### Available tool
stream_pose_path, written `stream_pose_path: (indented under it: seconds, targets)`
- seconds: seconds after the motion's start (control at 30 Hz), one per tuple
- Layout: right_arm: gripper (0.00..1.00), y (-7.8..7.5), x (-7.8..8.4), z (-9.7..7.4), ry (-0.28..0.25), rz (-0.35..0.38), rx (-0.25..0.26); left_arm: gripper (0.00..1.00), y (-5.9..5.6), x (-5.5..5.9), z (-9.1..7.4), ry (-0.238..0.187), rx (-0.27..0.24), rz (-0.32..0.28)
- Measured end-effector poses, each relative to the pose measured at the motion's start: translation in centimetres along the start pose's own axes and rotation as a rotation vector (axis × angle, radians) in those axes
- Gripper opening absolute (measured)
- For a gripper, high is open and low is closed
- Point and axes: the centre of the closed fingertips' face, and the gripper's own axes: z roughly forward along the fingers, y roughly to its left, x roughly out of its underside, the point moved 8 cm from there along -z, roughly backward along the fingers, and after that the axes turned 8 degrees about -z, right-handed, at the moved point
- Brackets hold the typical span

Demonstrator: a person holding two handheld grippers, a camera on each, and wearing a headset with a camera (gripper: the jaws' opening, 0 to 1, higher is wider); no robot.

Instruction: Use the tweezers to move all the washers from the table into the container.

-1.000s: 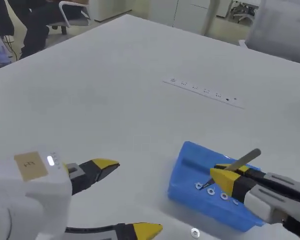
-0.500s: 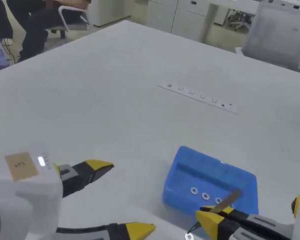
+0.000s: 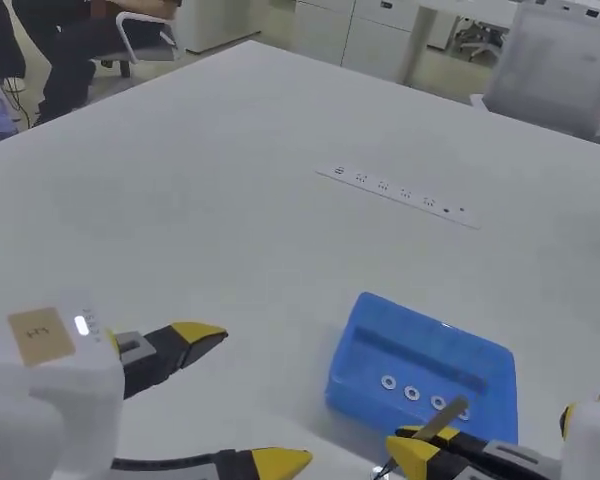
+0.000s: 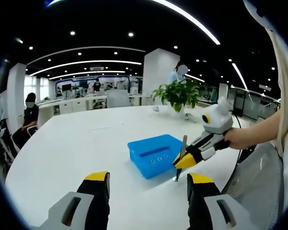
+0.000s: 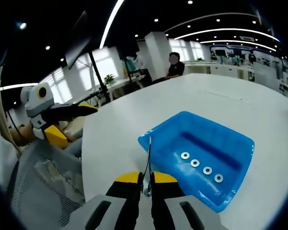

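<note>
The blue container sits on the white table with several washers in a row inside it. My right gripper hangs at the container's near edge, shut on the metal tweezers. The tweezers' tips point down at the table just in front of the container. In the right gripper view the tweezers rise from the shut right gripper towards the container. My left gripper stands open and holds nothing, left of the container. In its own view the left gripper faces the container and the tweezers.
A power strip is set into the table beyond the container. Office chairs and a seated person stand past the far left edge. The person's hand holds the right gripper near the table's front edge.
My right gripper has drawn back out of the container towards me. The tweezers' tips now point at the table in front of it. The left gripper has stayed put.
</note>
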Motion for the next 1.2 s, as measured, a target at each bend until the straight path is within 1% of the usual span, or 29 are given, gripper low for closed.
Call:
stream_pose_path:
  seconds: [0.13, 0.17, 0.33, 0.4, 0.43, 0.53, 0.6, 0.63, 0.73, 0.8, 0.87, 0.9, 0.93, 0.97, 1.03, 1.13, 1.2]
  targets:
    - [0.04, 0.6, -0.2, 0.1, 0.006, -0.060, -0.015, 0.65, 0.0, 0.0, 0.0, 0.002, 0.003, -0.001]
    - [0.04, 0.8, -0.2, 0.2, 0.012, -0.094, -0.018, 0.65, 0.0, 0.0, 0.0, 0.002, 0.003, 0.001]
    - [0.05, 1.3, -0.3, 0.2, 0.032, -0.168, -0.026, 0.65, 0.0, 0.1, 0.1, 0.002, 0.003, -0.001]
    - [0.05, 1.5, -0.2, 0.2, 0.041, -0.222, -0.034, 0.65, 0.0, 0.1, 0.1, 0.003, 0.002, 0.001]
    - [0.04, 1.6, -0.3, 0.3, 0.047, -0.270, -0.033, 0.65, 0.0, 0.1, 0.1, 0.004, 0.002, 0.002]
    - [0.03, 1.8, -0.3, 0.3, 0.049, -0.295, -0.025, 0.65, 0.0, 0.1, 0.1, 0.004, 0.003, 0.003]
    - [0.03, 1.6, -0.2, 0.3, 0.053, -0.293, -0.012, 0.65, 0.1, 0.1, 0.1, 0.003, 0.002, 0.002]
    - [0.03, 1.6, -0.2, 0.3, 0.052, -0.288, -0.013, 0.65, 0.1, 0.1, 0.1, 0.002, 0.002, 0.002]
    - [0.03, 1.6, -0.3, 0.4, 0.039, -0.271, -0.006, 0.65, 0.2, 0.1, 0.1, 0.001, 0.000, 0.000]
    - [0.03, 1.4, -0.2, 0.4, 0.026, -0.226, -0.001, 0.65, 0.2, 0.1, 0.1, 0.000, -0.001, -0.001]
    - [0.03, 1.1, -0.2, 0.3, 0.012, -0.161, 0.011, 0.65, 0.1, 0.1, 0.1, 0.001, -0.002, -0.002]
    - [0.03, 1.0, -0.2, 0.3, 0.008, -0.121, 0.009, 0.65, 0.1, 0.1, 0.1, 0.000, -0.001, -0.004]
    - [0.03, 1.0, -0.3, 0.2, -0.005, -0.102, 0.006, 0.65, 0.2, 0.1, 0.1, 0.000, -0.002, -0.004]
    - [0.03, 0.8, -0.4, 0.0, -0.021, -0.097, 0.011, 0.65, 0.2, 0.1, 0.0, 0.000, -0.003, -0.004]
    - [0.03, 0.7, -0.7, -0.2, -0.035, -0.078, 0.011, 0.65, 0.2, 0.1, 0.0, 0.000, -0.003, -0.006]
    - [0.03, 0.6, -1.5, -0.8, -0.077, -0.029, 0.006, 0.65, 0.2, 0.1, 0.0, 0.003, -0.001, -0.004]
    - [0.03, 0.5, -1.7, -1.0, -0.090, -0.012, 0.006, 0.65, 0.2, 0.1, 0.1, 0.005, 0.001, -0.004]
